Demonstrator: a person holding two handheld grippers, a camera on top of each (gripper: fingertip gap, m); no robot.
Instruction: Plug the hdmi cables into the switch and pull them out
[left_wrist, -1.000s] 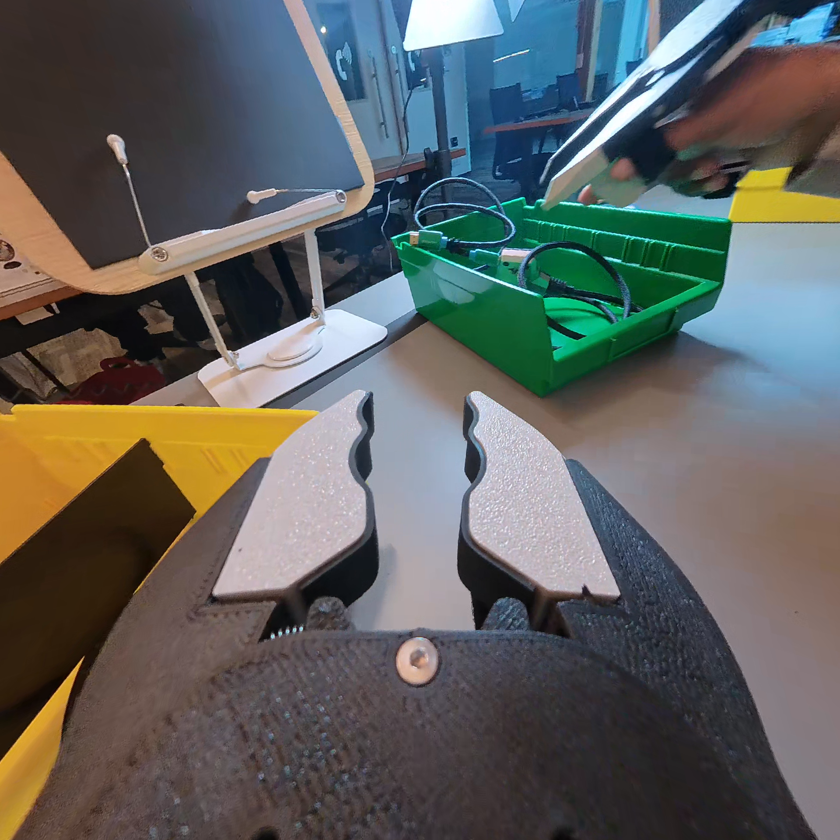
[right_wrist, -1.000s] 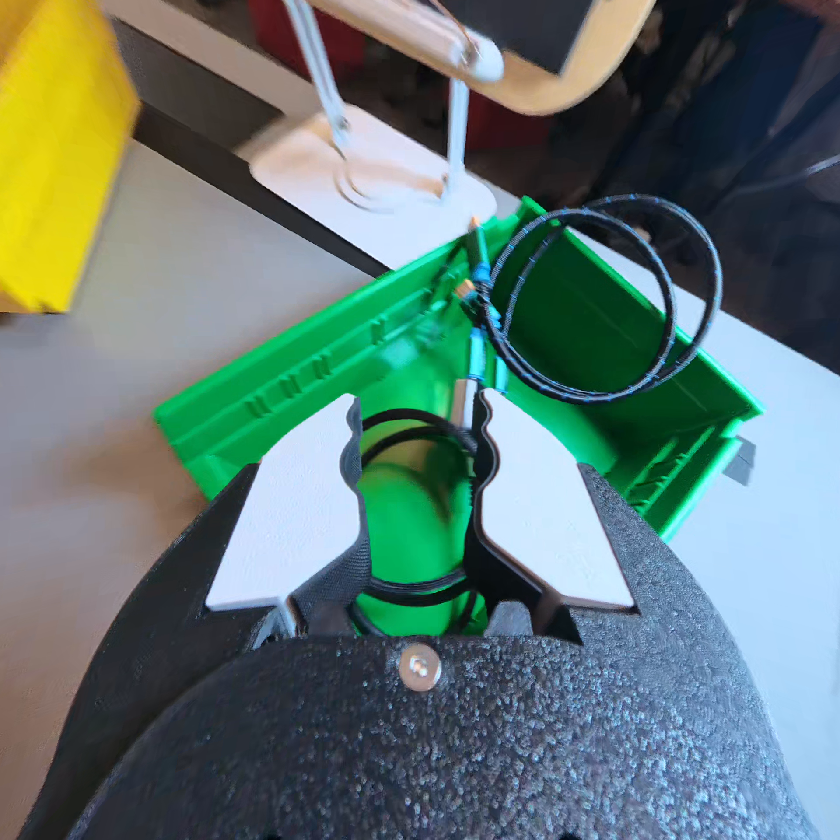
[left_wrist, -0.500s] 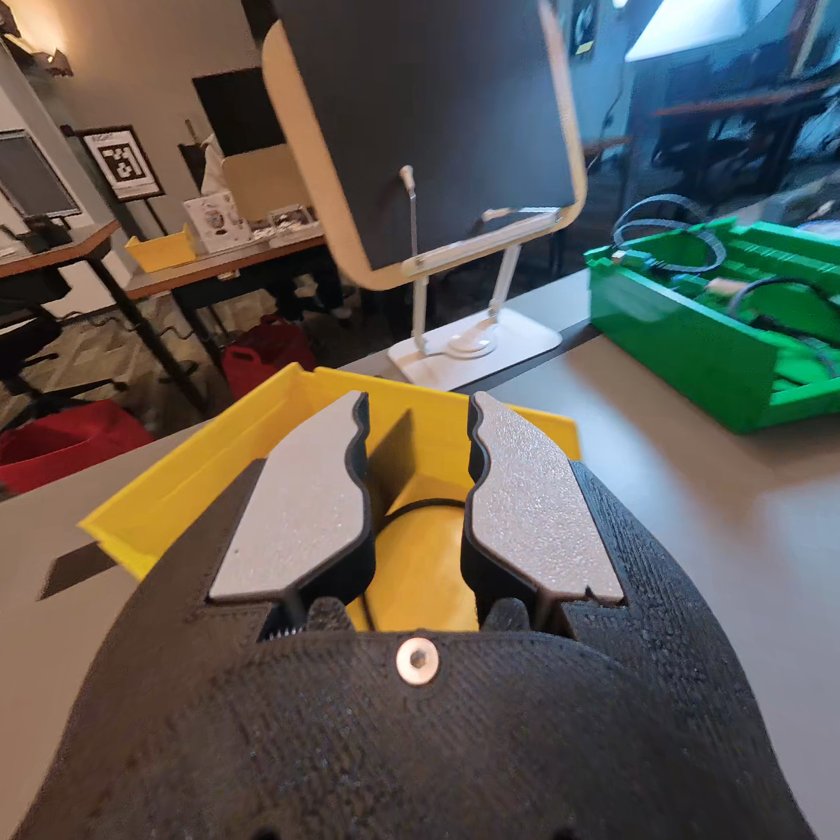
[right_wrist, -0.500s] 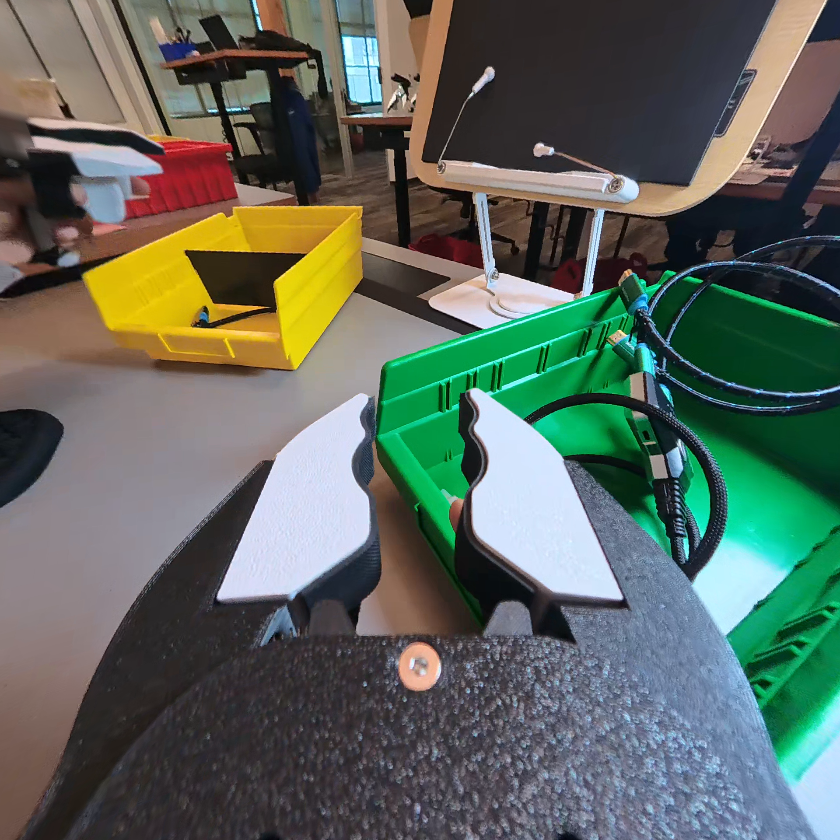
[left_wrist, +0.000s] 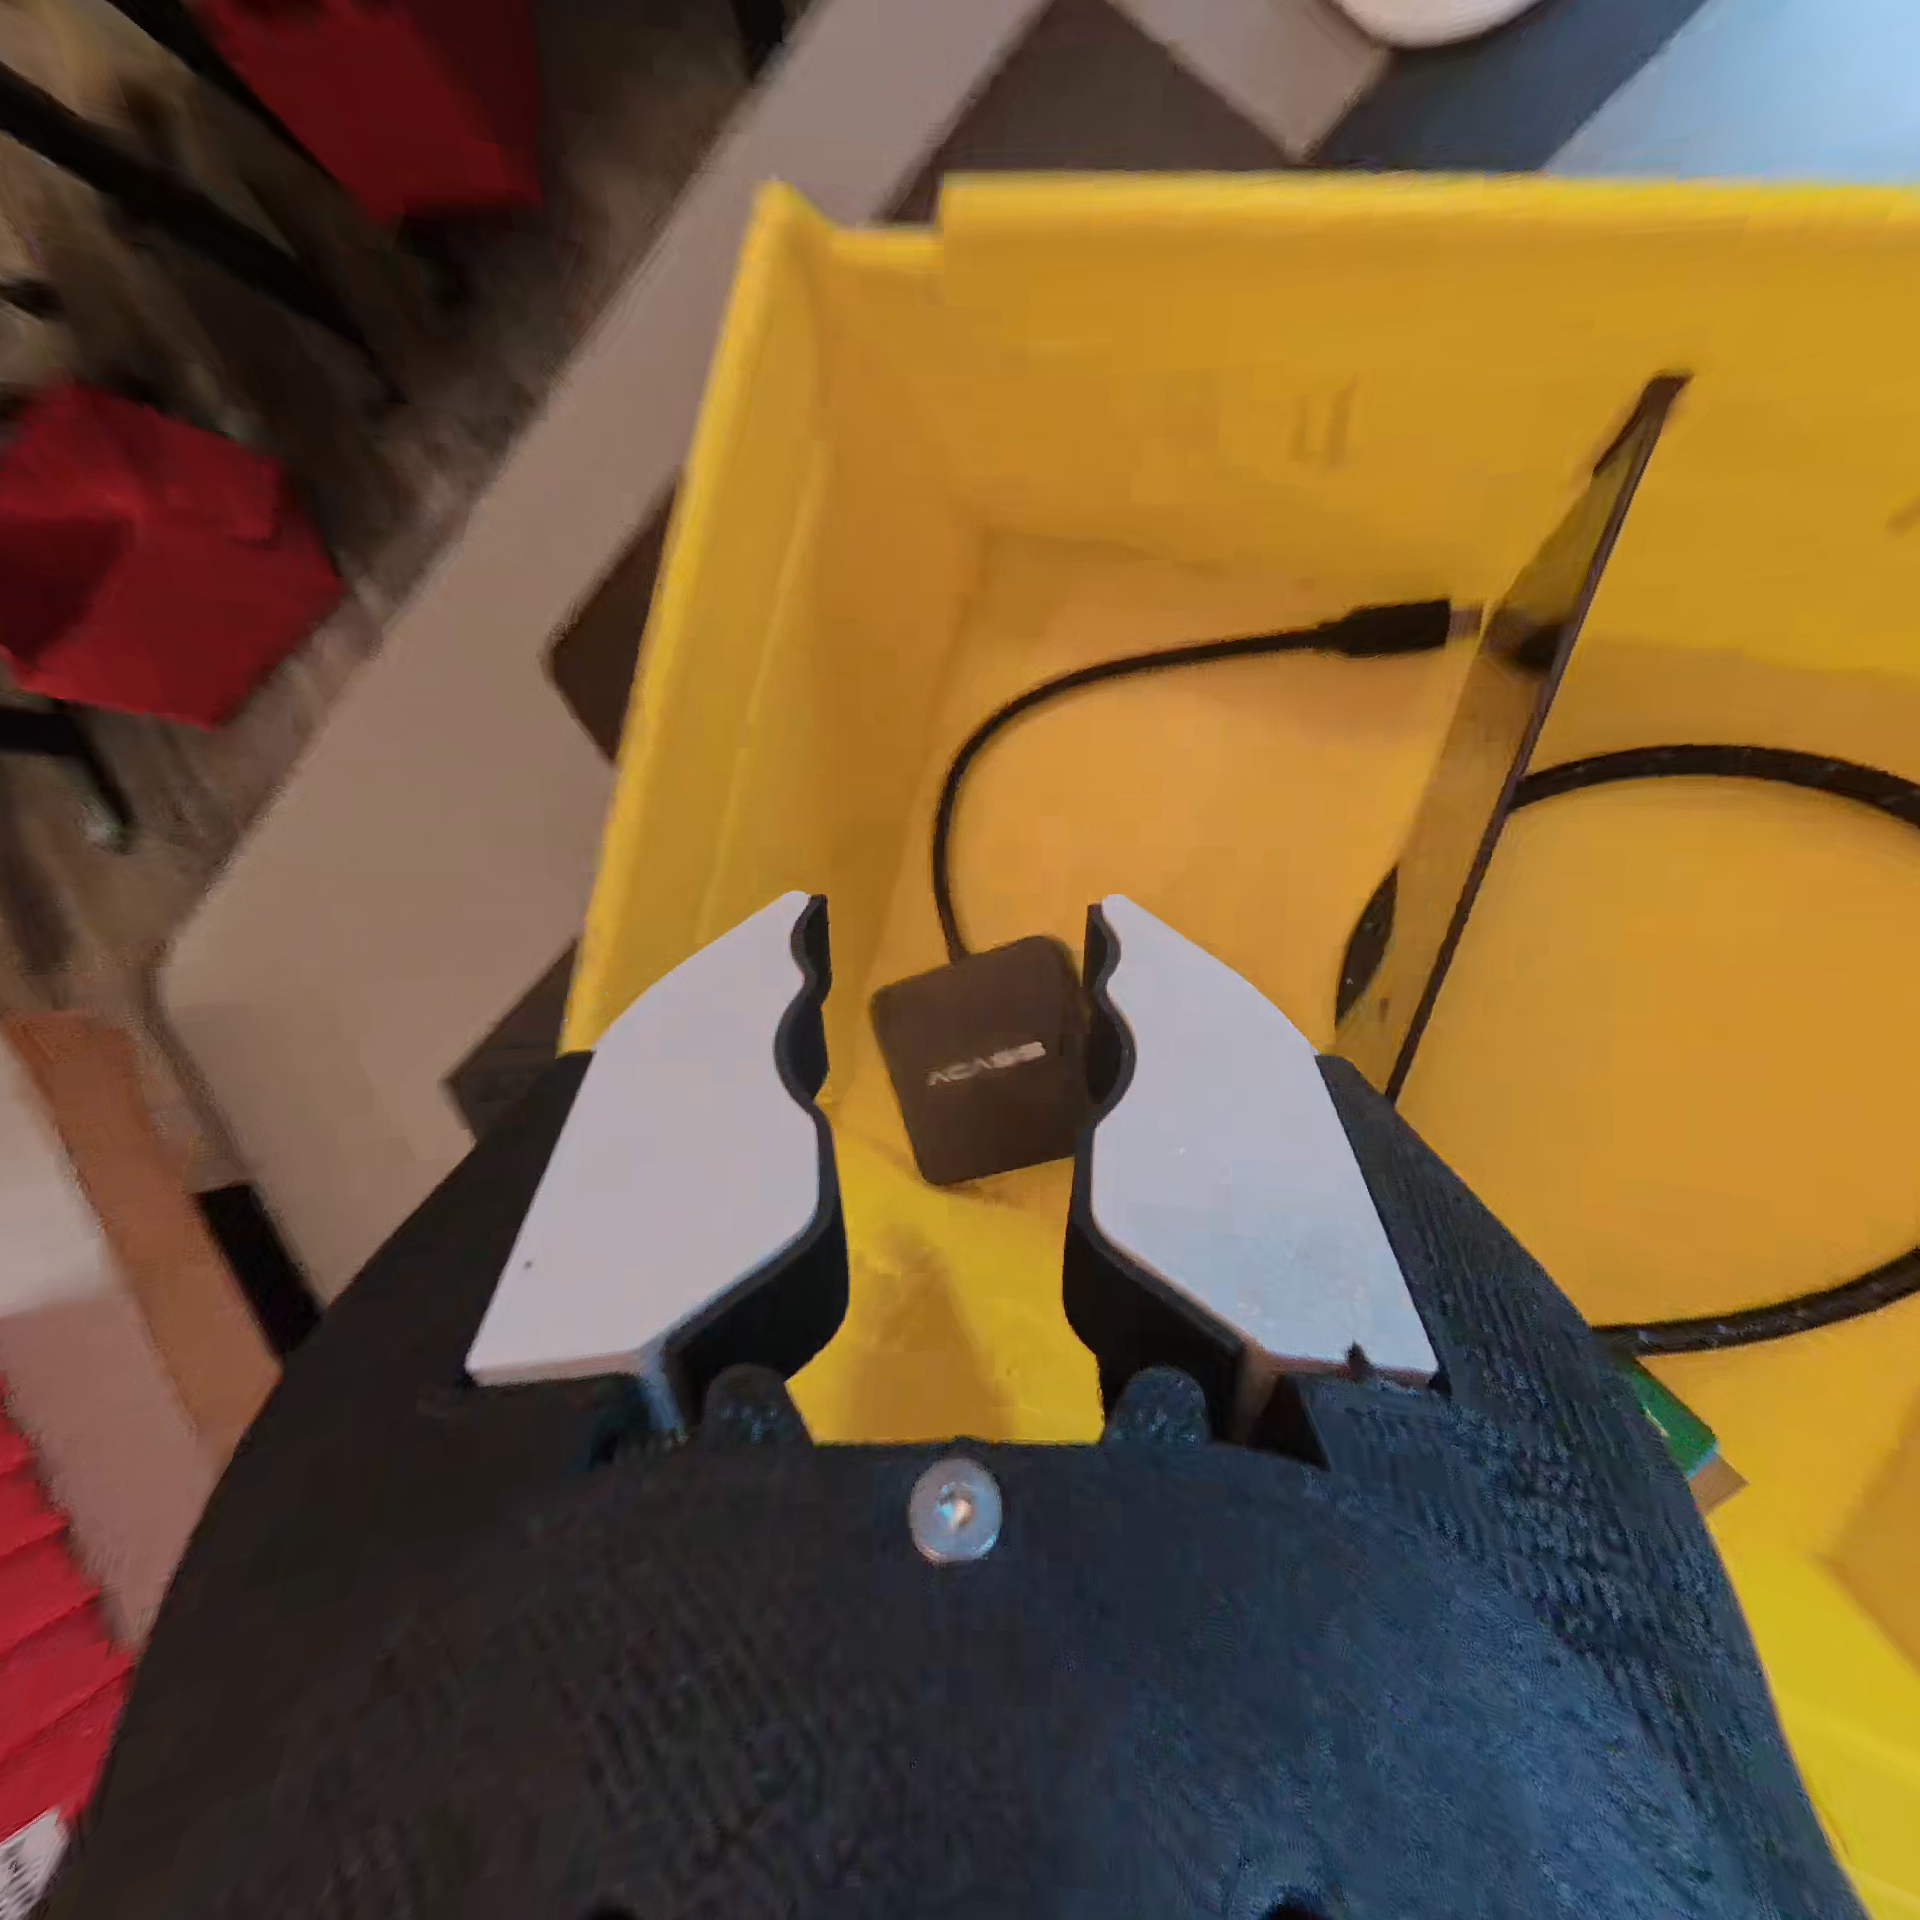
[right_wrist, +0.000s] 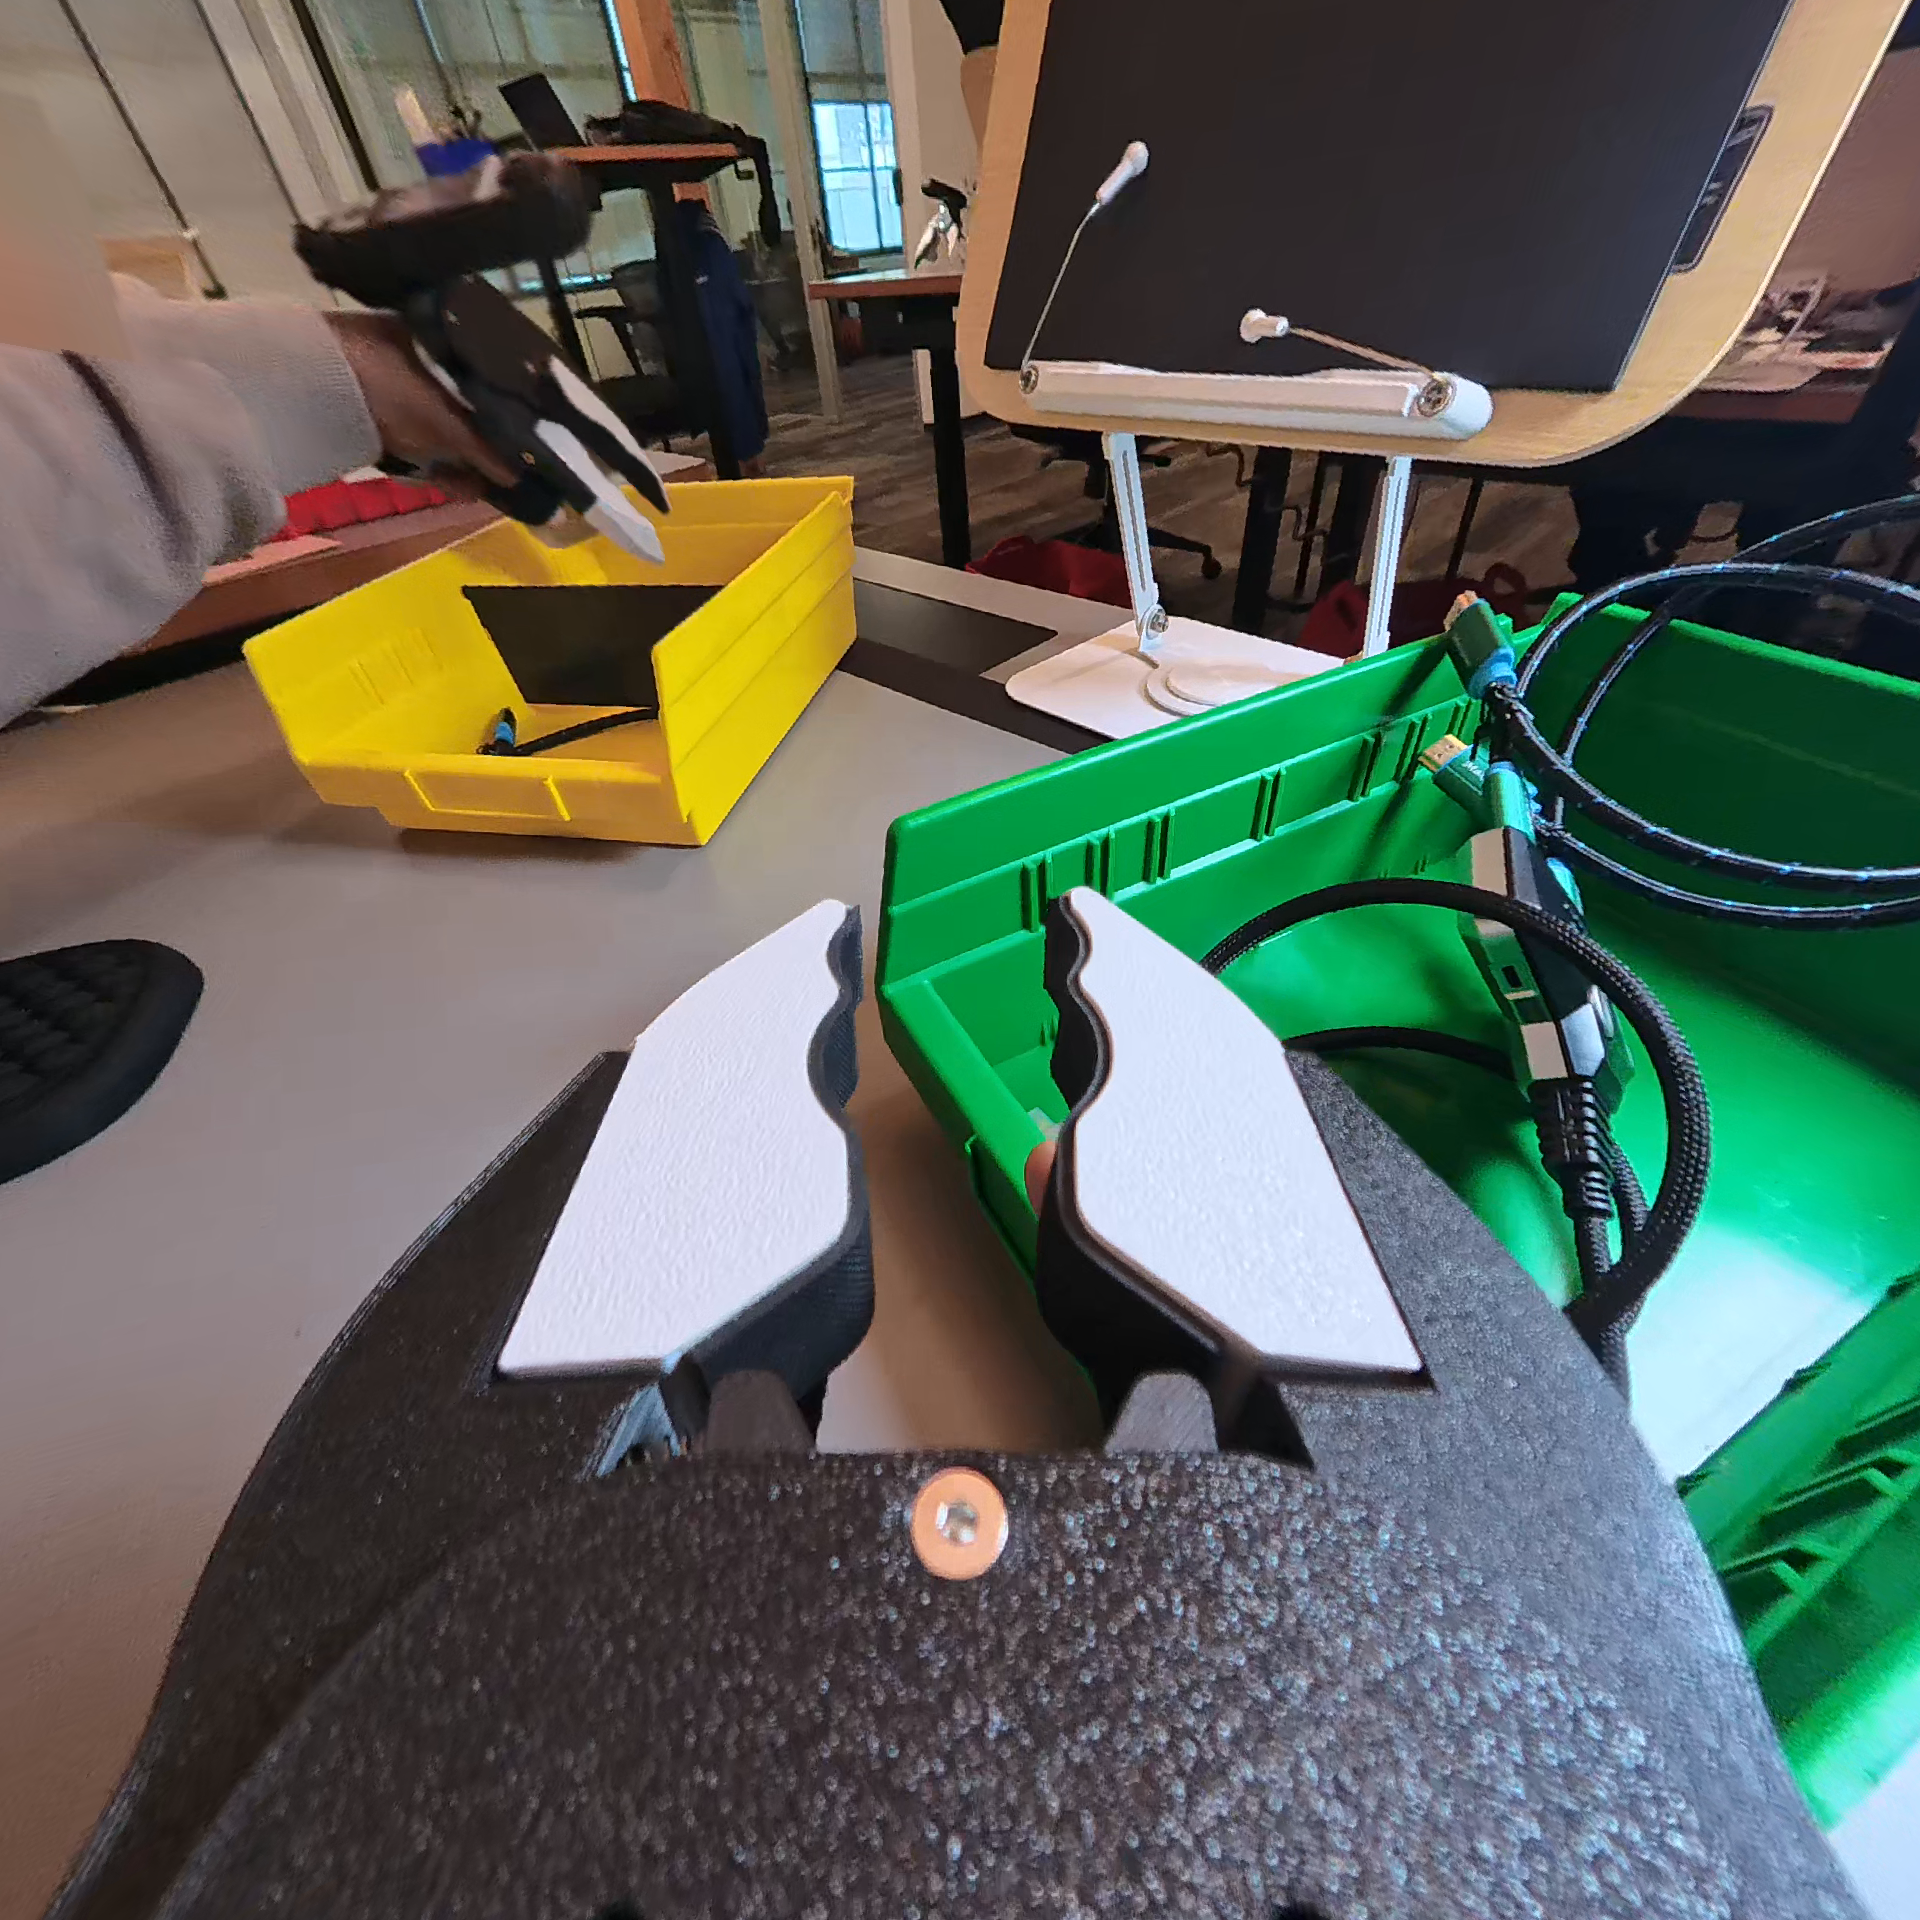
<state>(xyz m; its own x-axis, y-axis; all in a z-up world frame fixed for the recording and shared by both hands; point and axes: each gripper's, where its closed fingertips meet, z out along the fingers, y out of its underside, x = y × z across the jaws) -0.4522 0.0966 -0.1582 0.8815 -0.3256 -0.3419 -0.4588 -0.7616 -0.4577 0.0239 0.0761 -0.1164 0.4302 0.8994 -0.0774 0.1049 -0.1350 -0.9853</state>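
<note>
Black switch, yellow bin, left hand-held gripper above

My left gripper has swung from facing across the table to pointing down into the yellow bin, its open fingers now framing the small black HDMI switch (not touching it). My right gripper has barely moved beside the green bin.

The left claw points steeply downward, its fingers parted with nothing between them. The right claw is held low and nearly level, fingers likewise apart and gripping nothing.
</note>
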